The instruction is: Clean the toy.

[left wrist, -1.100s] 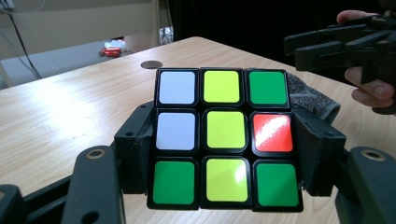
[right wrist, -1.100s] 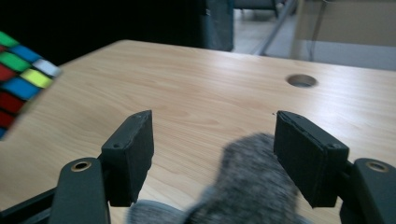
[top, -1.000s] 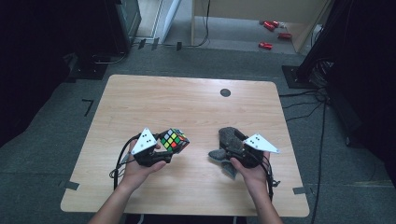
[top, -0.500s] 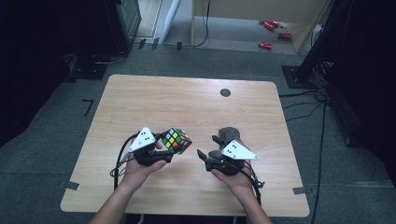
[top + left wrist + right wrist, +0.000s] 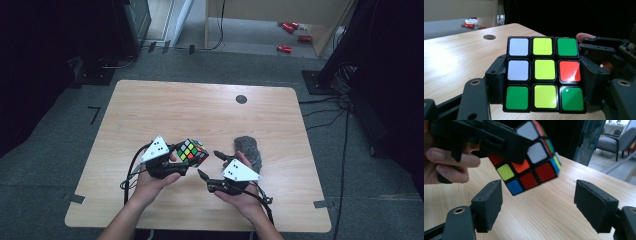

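**A:** The left gripper [image 5: 181, 161] is clamping a puzzle cube [image 5: 193, 152], jaws pressing on two opposite sides, and it is holding the cube just above the wooden table [image 5: 175, 105], near the front edge, left of centre.

**B:** The left gripper view is giving us the cube [image 5: 543, 73] face-on: white, yellow, green along the top row; white, yellow, red in the middle; green, yellow, green at the bottom. All stickers are sitting in a black frame, glossy.

**A:** The right gripper [image 5: 209, 165] is sitting just beside it with its jaws standing wide, having just been opening, nothing between them.

**B:** The right gripper view is showing the cube [image 5: 529, 155] tilted on a corner, with red, orange, yellow and blue squares on its underside, hanging beyond the open pads [image 5: 487, 203], not touching them. The person's hand [image 5: 446, 160] is showing at the upper left there.

**A:** And the high view is adding a grey crumpled cloth [image 5: 248, 150] lying just behind the right gripper, plus a dark round hole [image 5: 241, 99] near the table's far edge.
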### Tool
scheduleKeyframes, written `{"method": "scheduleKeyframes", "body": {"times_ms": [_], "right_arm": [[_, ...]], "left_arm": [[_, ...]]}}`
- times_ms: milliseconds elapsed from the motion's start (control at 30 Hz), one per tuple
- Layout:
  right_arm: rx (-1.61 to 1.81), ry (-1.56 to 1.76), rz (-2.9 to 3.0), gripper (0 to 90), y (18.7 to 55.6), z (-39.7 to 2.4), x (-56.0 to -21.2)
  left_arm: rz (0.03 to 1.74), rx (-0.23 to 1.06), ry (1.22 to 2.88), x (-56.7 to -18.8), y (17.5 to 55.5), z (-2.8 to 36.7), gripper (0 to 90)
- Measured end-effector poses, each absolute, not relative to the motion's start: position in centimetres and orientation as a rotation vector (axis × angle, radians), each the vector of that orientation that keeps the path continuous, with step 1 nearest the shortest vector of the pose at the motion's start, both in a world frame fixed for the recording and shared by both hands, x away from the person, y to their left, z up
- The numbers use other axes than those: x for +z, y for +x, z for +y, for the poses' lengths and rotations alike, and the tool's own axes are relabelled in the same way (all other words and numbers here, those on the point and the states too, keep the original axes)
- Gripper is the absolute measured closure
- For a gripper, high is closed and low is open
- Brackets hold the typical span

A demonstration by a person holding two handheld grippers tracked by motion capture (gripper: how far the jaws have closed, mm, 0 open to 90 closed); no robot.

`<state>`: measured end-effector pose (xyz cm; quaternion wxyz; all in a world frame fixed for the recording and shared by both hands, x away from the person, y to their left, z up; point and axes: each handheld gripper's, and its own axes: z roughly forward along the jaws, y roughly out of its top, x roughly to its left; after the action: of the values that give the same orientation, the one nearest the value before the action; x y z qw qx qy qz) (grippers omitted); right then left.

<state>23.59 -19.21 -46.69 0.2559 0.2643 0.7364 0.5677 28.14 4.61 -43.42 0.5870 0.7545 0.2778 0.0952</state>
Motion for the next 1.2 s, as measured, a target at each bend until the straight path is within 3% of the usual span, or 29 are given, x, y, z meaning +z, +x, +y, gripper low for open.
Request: {"method": "scheduleKeyframes", "body": {"times_ms": [433,1000,1200], "right_arm": [[1.422,0.544,1.887,22.5,23.3,-17.8,-48.0],[1.305,0.418,1.854,33.6,23.2,-17.4,-48.7],[1.346,0.472,1.885,34.0,23.2,-18.0,-48.2]], "left_arm": [[0.694,0.161,1.771,-43.4,28.0,3.7,35.1],[0.781,0.066,1.785,-43.8,28.4,3.3,34.7],[0.704,0.121,1.718,-43.3,28.3,4.0,27.8]]}}
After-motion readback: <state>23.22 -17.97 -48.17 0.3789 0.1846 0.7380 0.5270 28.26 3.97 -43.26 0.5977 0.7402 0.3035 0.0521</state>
